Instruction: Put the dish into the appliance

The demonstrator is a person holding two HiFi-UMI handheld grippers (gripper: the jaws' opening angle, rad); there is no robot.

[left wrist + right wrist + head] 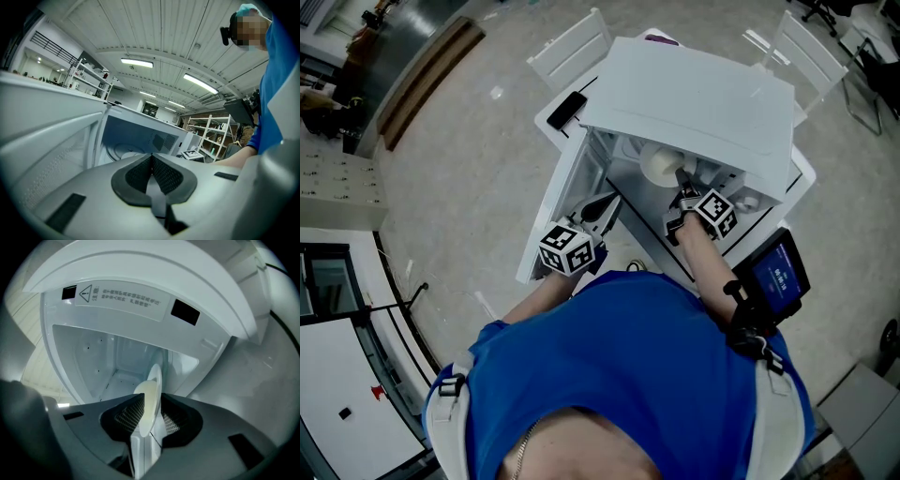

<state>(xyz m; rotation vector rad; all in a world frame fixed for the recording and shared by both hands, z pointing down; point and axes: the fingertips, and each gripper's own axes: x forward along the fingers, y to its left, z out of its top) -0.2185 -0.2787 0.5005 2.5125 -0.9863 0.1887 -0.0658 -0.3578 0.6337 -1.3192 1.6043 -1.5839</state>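
The appliance is a white microwave point(694, 94) with its door point(555, 202) swung open to the left. A pale round dish point(659, 165) is inside the cavity. In the right gripper view the dish point(151, 399) stands on edge between the jaws of my right gripper point(152, 420); a gap shows beside it, so the pads are not pressing it. My right gripper point(682, 183) reaches into the cavity. My left gripper point(602, 208) hovers by the open door, shut with nothing in it point(152, 174), and faces the cavity point(136, 136).
A black flat device point(567, 108) lies on the table behind the microwave. A screen with a blue display point(778, 272) stands to the right of my right arm. White chairs point(572, 47) point(811, 52) stand at the table's far side. Shelving point(211, 136) is beyond.
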